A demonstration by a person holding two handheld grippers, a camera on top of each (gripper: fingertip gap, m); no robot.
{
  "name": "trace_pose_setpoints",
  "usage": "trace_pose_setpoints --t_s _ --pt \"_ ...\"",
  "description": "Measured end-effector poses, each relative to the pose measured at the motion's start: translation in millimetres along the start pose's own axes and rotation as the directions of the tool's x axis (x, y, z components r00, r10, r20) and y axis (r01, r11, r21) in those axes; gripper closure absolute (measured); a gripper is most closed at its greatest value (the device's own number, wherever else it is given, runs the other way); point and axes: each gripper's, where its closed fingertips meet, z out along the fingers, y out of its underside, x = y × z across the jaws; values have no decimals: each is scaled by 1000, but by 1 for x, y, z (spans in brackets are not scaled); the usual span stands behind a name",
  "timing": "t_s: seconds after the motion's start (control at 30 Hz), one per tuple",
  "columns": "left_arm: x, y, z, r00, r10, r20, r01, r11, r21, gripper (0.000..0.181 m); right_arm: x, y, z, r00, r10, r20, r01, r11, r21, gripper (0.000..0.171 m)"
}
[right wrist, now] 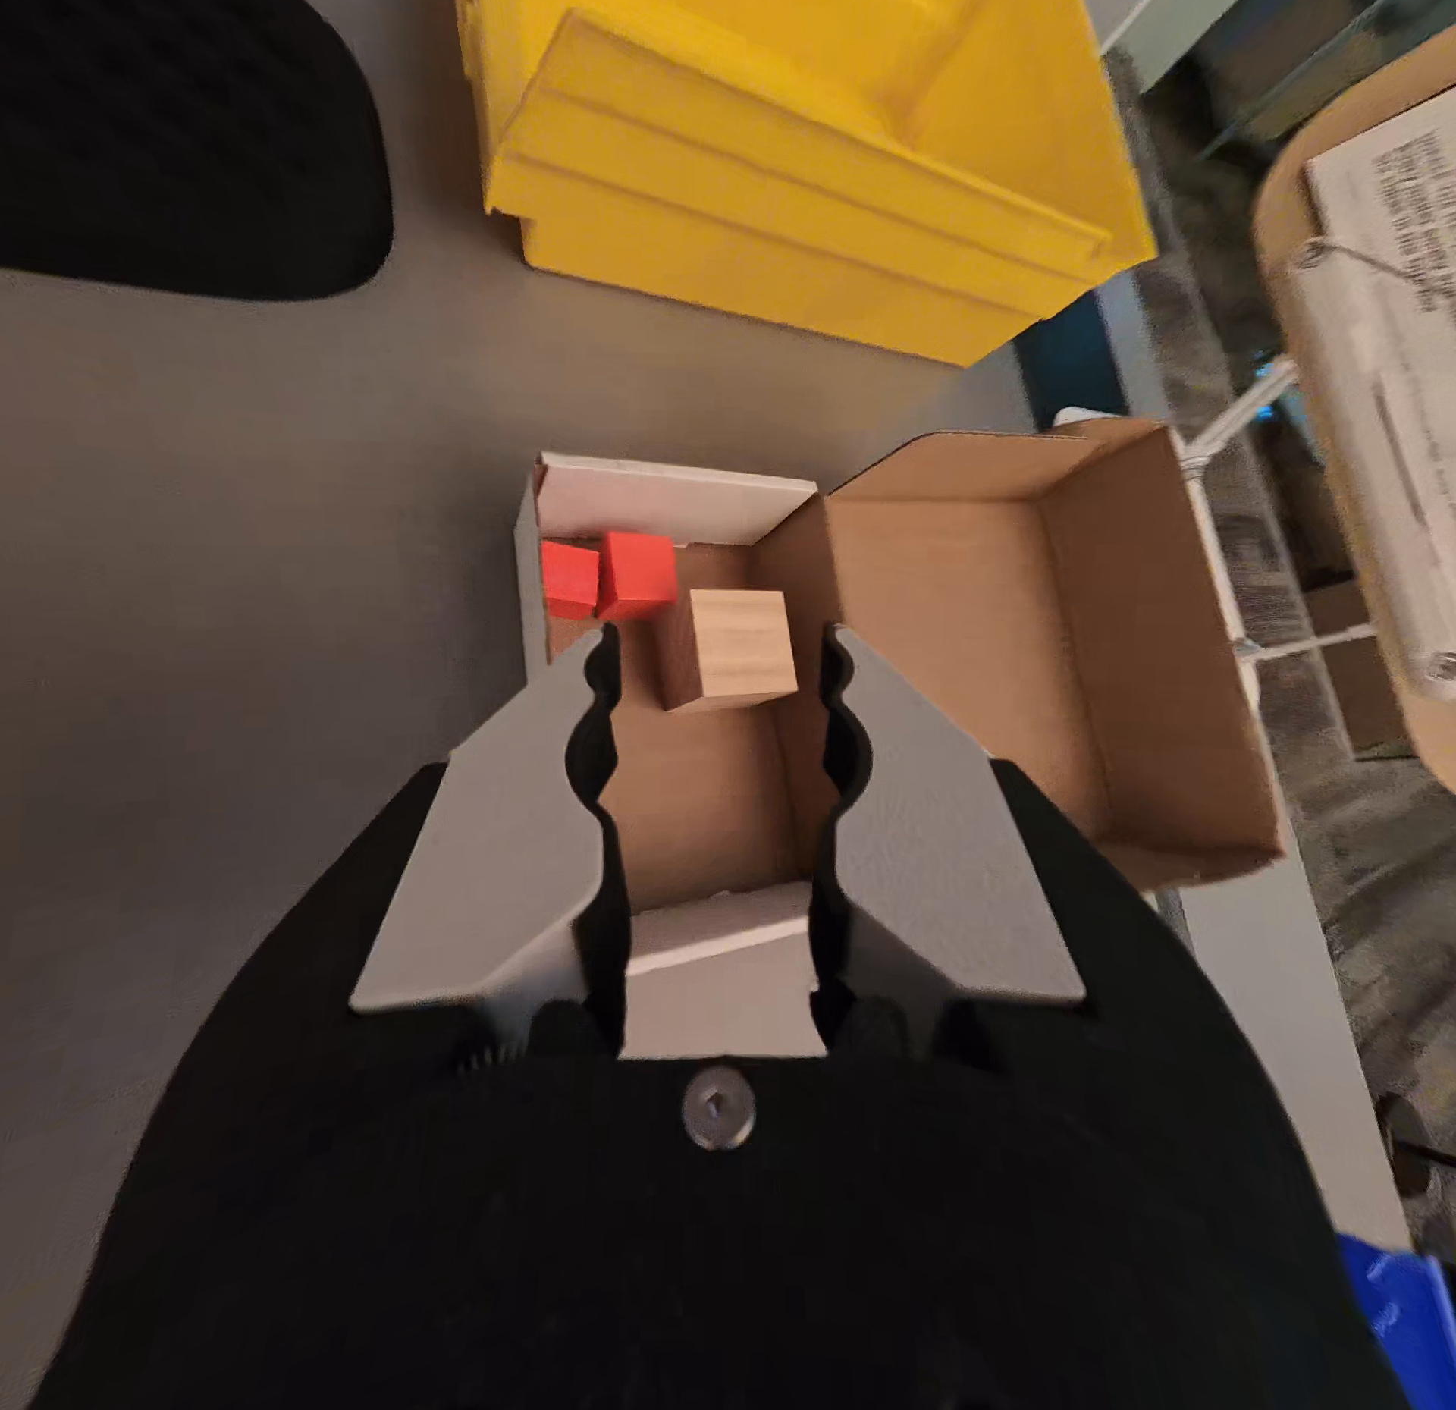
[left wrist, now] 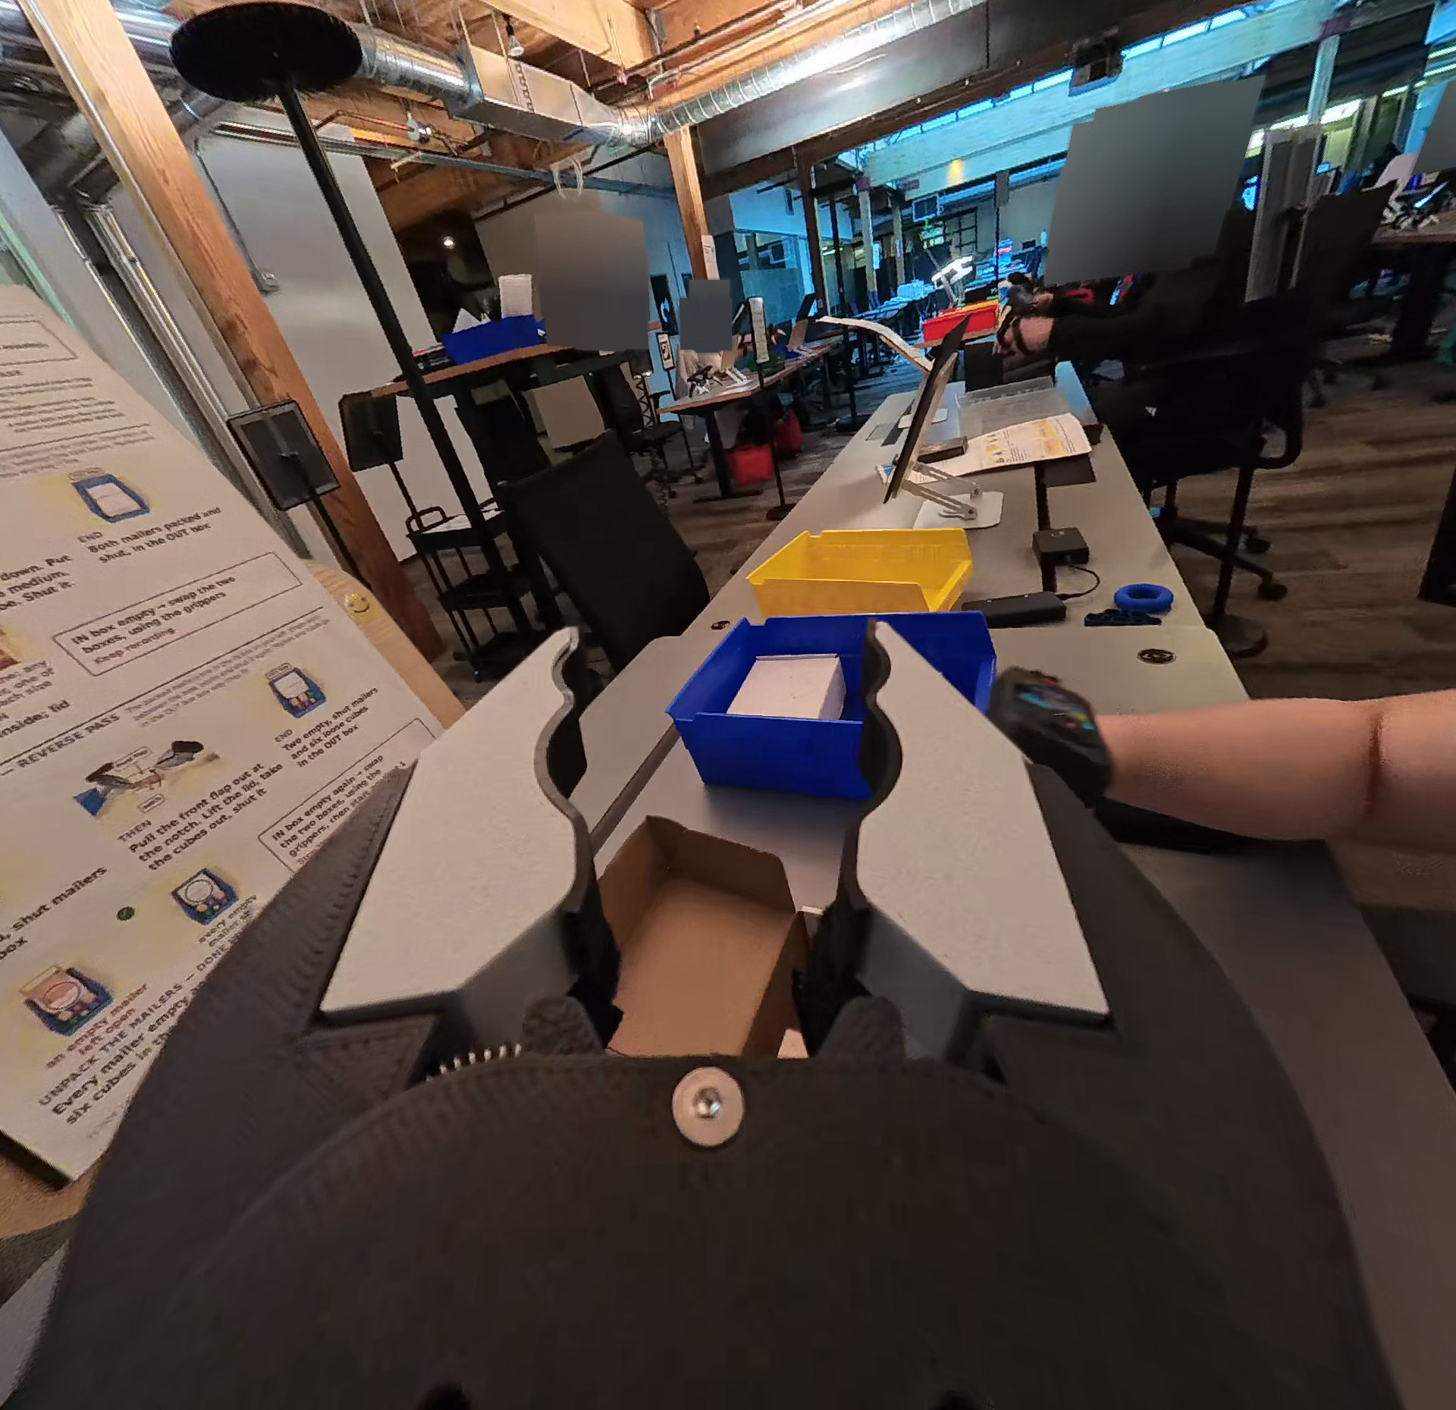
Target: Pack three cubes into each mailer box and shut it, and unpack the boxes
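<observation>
Mailer box open, both grippers empty

Right hand-held gripper (right wrist: 717, 639) hangs over the open mailer box (right wrist: 709, 805) on the grey desk (right wrist: 260, 505), fingers apart and holding nothing. Inside the box lie three cubes: two red cubes (right wrist: 637, 576), touching each other at the far left corner, and one wooden cube (right wrist: 741, 647) just to their right. The wooden cube sits between the fingertips in the view, but the fingers do not touch it. The box lid (right wrist: 1024, 647) is folded back to the right. A yellow bin (right wrist: 788, 190) stands beyond the box.

Left hand-held gripper (left wrist: 721, 647) also has its fingers apart, with nothing between them. Below it, an open cardboard box interior (left wrist: 693, 947) is visible. Farther along the desk stands a blue bin (left wrist: 780, 750) containing a closed white mailer box (left wrist: 788, 686); the yellow bin stands behind it. A forearm wearing a wristwatch (left wrist: 1048, 726) reaches in from the right. An instruction sheet (left wrist: 157, 742) leans at the left.
</observation>
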Motion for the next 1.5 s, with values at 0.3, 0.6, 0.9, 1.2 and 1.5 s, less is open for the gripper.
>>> trace_pose_setpoints --t_s 0.3,0.6,0.9,1.2,1.5 --pt "-9 3 -19 998 -39 -40 40 999 13 115 -1 25 55 962 30 271 31 976 -217 121" --pt "-8 12 -8 999 10 -48 -12 999 -29 115 1 49 73 953 88 288 5 951 -309 128" --pt "-3 -12 -25 999 2 -50 1 998 60 120 79 19 -54 979 206 5 -201 963 -182 128" --pt "-3 -5 -21 999 -2 -39 3 1000 20 120 133 281 -219 386 747 -542 -923 303 -240 128" --pt "3 10 -3 999 29 -36 -32 998 -62 120 119 344 -203 306 706 -639 -935 95 -343 128"
